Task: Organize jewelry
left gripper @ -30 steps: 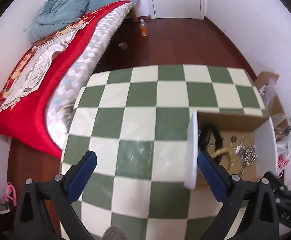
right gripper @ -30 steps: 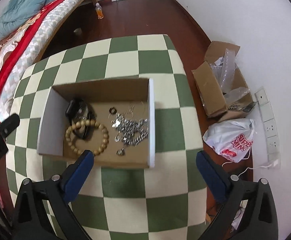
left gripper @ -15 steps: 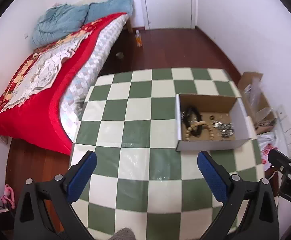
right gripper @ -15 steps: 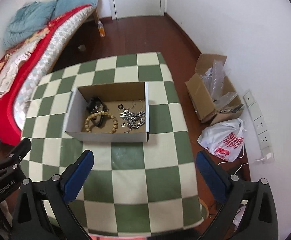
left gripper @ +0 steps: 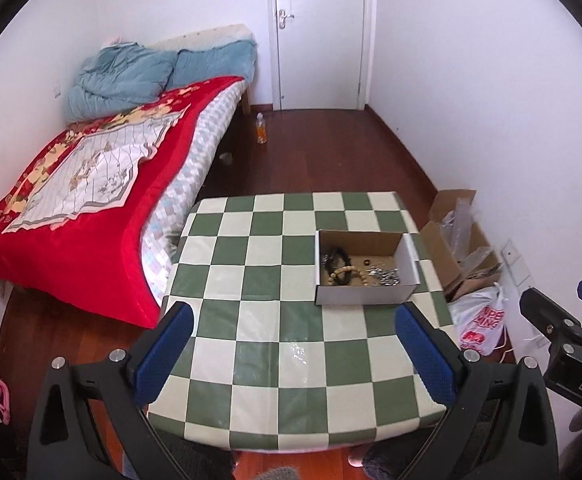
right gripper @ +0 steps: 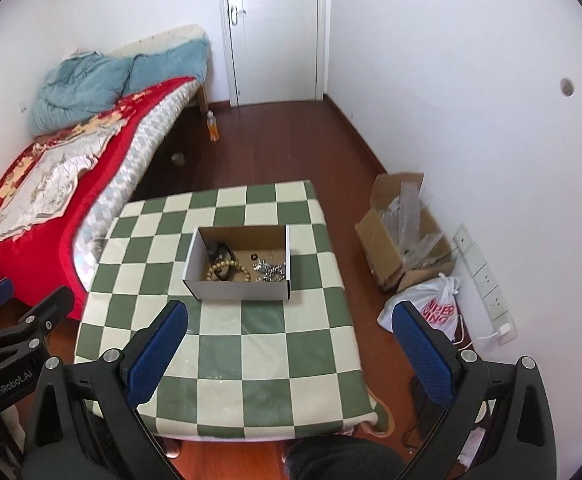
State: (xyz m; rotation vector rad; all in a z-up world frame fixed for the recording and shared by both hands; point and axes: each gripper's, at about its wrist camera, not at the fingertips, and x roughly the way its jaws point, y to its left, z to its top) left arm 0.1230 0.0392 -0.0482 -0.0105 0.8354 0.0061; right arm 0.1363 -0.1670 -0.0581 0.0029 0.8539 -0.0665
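Left hand-held gripper [left gripper: 291, 344] and right hand-held gripper [right gripper: 287, 340] both apart, empty — jewelry [right gripper: 247, 266] already in box [right gripper: 239, 292] on bench [right gripper: 219, 344]; looks done.

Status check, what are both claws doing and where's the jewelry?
Left claw open, empty. Right claw open, empty. Jewelry all inside cardboard box on checkered table. Nothing blocking the box.

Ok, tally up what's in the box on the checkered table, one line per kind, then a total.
Wooden bead bracelet: 1
Black band or strap: 1
Small dark ring: 1
Heap of silver chain jewelry: 1, pieces too tangled to count separately
Total: 4 in the cardboard box
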